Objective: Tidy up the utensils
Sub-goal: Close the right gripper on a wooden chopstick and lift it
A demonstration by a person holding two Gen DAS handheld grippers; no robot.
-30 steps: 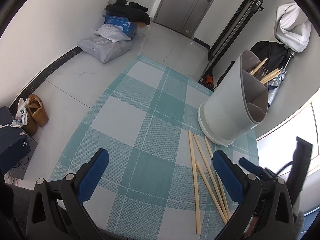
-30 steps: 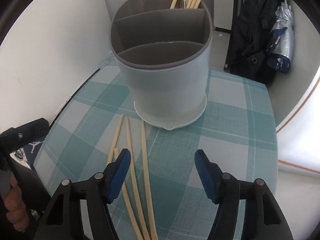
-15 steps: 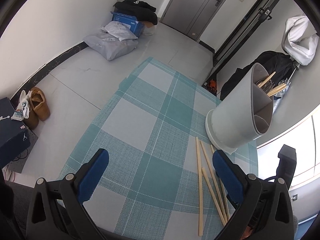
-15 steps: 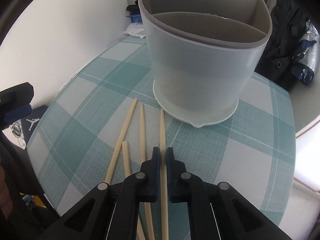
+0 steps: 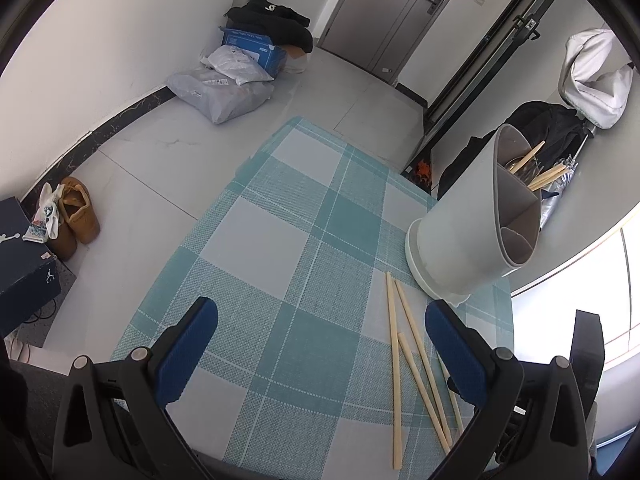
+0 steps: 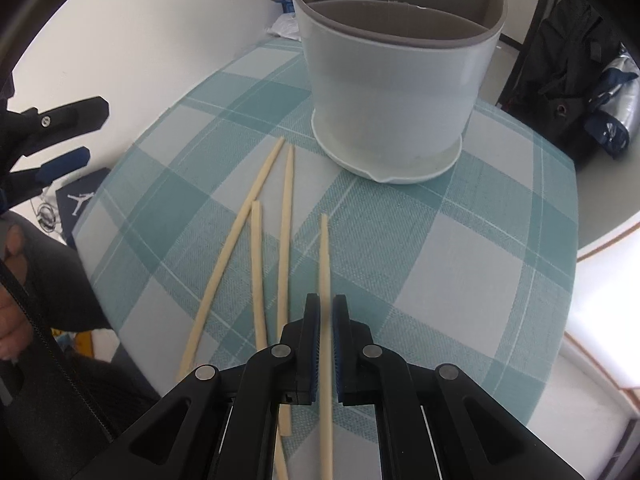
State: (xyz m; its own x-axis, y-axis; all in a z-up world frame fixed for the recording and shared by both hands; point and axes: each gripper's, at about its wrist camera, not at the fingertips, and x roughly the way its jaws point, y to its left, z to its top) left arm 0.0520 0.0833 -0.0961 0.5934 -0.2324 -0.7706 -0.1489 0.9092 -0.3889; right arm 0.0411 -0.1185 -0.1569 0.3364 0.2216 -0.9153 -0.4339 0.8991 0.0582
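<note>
Pinching 1 chopstick [image 6: 325, 264], right tool [image 6: 326, 320] hides its middle; left tool [image 5: 320, 344] gapes empty.

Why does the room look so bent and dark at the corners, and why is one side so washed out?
Both wrist views use fisheye lenses: straight lines bow and black rims frame them. In the left wrist view, window light bleaches the right side; in the right wrist view, the same glare whitens the tablecloth's right edge.
</note>
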